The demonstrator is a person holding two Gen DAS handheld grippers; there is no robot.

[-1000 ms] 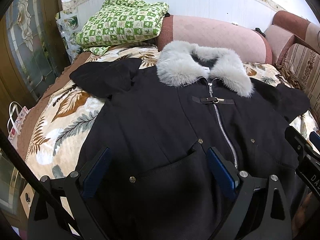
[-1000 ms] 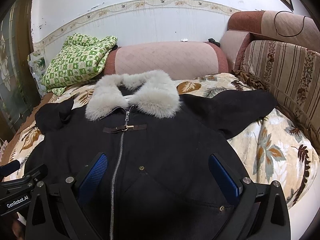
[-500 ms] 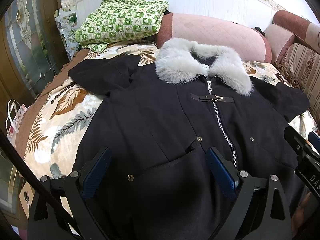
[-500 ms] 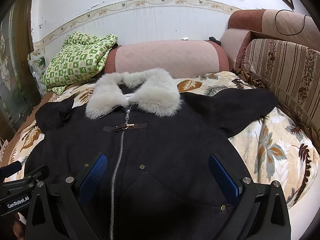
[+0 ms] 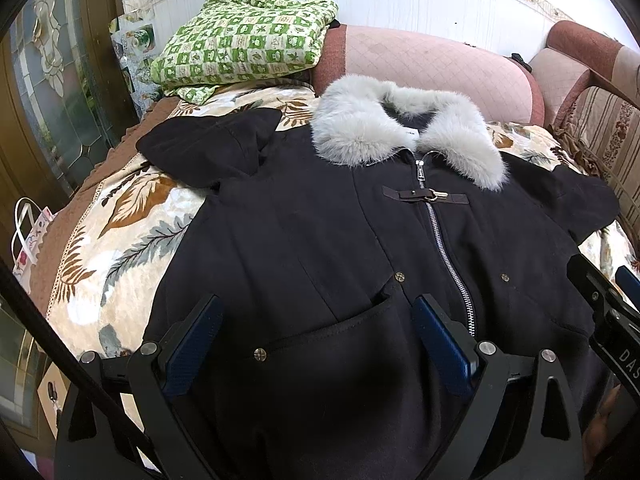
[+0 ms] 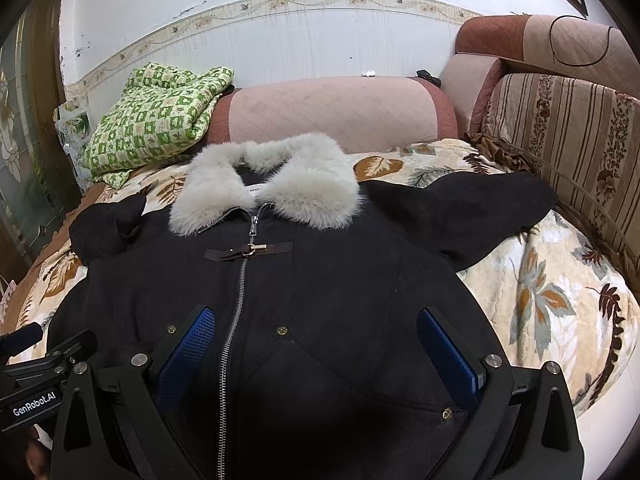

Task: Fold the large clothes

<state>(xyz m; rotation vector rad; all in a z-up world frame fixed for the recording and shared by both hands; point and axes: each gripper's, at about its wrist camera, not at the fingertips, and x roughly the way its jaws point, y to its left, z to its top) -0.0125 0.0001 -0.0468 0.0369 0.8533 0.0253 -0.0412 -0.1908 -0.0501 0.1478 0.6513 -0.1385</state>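
Bed (image 6: 560, 300) with leaf-print cover carries it all. Black coat (image 5: 320, 220) lies front-up, zipped, spread across the bed's middle; hem toward the near edge, fur collar (image 6: 264, 184) toward the far edge by the pink bolster (image 6: 340, 112). Sleeves splay toward the left and right edges. Looks thick, heavy, soft wool-like cloth: will drape, drag, not slip much. Bulky collar likely resists flat folds. Best hold: sleeve cuff or shoulder seam, pinching a full layer. Left hand-held gripper (image 5: 316, 344) jaws apart over the pocket, holding nothing. Right hand-held gripper (image 6: 316, 352) jaws apart above the lower front, empty too.
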